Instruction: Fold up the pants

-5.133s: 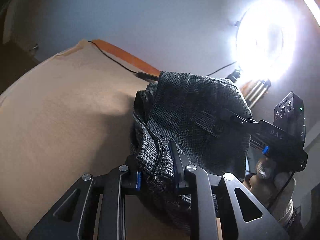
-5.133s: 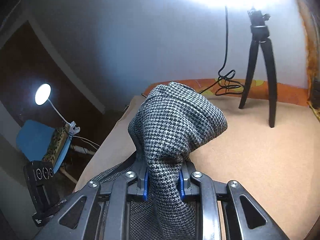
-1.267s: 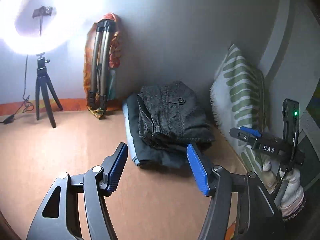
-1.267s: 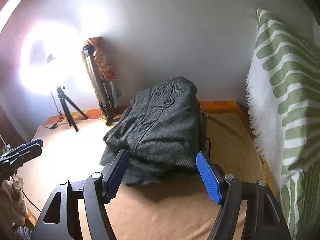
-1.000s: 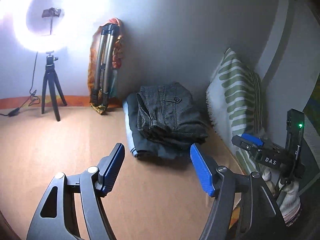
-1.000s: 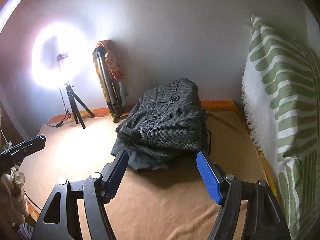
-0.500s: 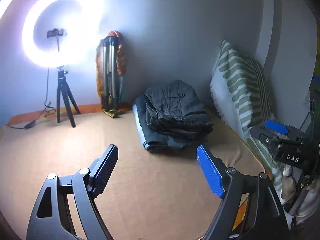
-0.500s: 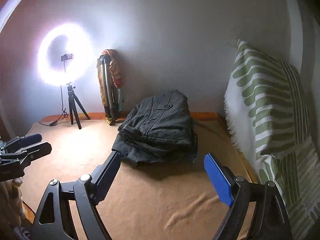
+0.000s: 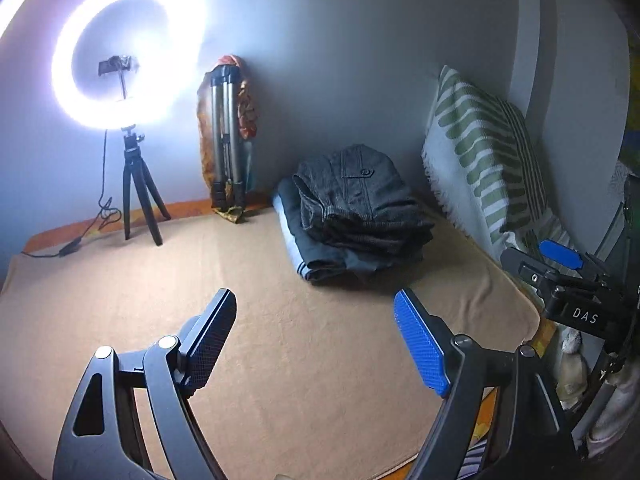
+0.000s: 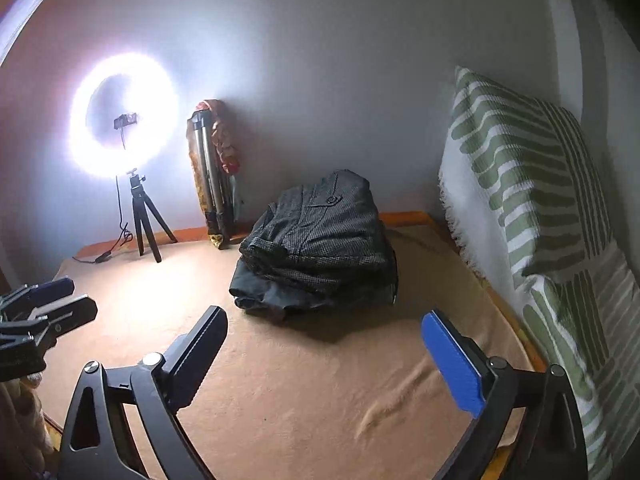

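Observation:
The grey checked pants [image 9: 360, 204] lie folded on top of a stack of dark folded clothes [image 9: 308, 256] near the back wall, on the tan blanket [image 9: 280, 340]. They also show in the right wrist view [image 10: 320, 236]. My left gripper [image 9: 316, 344] is open and empty, well back from the stack. My right gripper [image 10: 324, 356] is open and empty, also back from the stack. The right gripper shows at the right edge of the left wrist view [image 9: 560, 268]; the left gripper shows at the left edge of the right wrist view [image 10: 44, 308].
A lit ring light on a small black tripod [image 9: 136, 200] stands at the back left with a cable [image 9: 68, 246]. A folded tripod [image 9: 226, 148] leans on the wall. A green striped pillow [image 9: 480, 160] stands right of the stack.
5 s ago both grippers held the pants; since 1.3 s ago they are open, and both have pulled back from the folded stack.

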A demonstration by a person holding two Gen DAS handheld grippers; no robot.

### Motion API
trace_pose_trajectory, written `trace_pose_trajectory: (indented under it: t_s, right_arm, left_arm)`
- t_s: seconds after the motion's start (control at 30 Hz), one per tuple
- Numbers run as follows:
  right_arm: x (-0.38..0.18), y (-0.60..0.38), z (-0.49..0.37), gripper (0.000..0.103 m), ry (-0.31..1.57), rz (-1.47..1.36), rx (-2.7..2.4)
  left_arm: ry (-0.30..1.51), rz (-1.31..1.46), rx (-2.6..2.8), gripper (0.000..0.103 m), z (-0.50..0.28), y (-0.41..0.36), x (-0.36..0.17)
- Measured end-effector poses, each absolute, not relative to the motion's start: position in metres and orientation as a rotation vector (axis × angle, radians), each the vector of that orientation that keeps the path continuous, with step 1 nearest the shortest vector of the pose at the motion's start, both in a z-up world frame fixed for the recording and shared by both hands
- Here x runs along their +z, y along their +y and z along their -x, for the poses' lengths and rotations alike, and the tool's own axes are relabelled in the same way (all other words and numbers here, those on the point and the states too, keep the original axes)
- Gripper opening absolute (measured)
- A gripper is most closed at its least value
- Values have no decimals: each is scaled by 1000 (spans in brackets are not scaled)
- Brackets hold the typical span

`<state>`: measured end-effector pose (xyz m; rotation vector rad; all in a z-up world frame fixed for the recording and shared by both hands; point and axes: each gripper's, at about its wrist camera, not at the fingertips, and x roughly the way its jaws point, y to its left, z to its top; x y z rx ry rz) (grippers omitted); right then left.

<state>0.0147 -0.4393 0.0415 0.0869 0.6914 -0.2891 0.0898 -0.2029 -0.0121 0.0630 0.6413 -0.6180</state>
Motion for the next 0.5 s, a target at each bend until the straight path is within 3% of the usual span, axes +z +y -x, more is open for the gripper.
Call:
trace_pose_trajectory:
  t_s: [0.5]
  right_arm:
    - [23, -423, -12, 103, 658, -101, -343]
  left_arm:
    - [669, -94, -577, 81, -87, -196, -20]
